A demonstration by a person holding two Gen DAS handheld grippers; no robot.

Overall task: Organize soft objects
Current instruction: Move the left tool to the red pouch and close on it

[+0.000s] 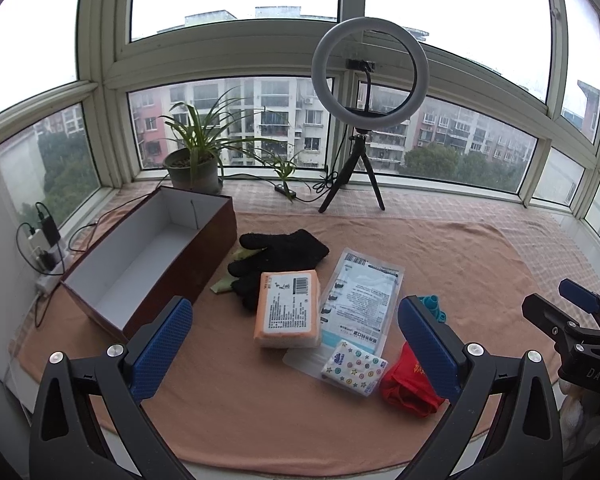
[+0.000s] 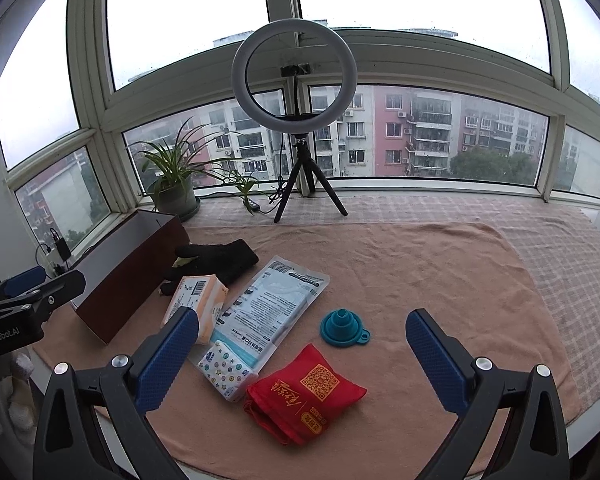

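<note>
On the peach towel (image 1: 440, 248) lie black gloves (image 1: 278, 258), an orange tissue pack (image 1: 288, 310), a clear bag of face masks (image 1: 360, 296), a small patterned tissue pack (image 1: 354, 366), a red cloth bag (image 2: 306, 394) and a teal funnel (image 2: 342, 328). An open, empty brown box (image 1: 152, 256) stands at the left. My left gripper (image 1: 296, 344) is open above the tissue packs. My right gripper (image 2: 302, 354) is open above the red bag; it also shows in the left wrist view (image 1: 560, 304). Both are empty.
A ring light on a tripod (image 1: 366, 120), a potted plant (image 1: 194, 160) and cables stand along the window sill behind the towel. A power strip with chargers (image 1: 44, 240) lies left of the box. The ledge's front edge is close below the grippers.
</note>
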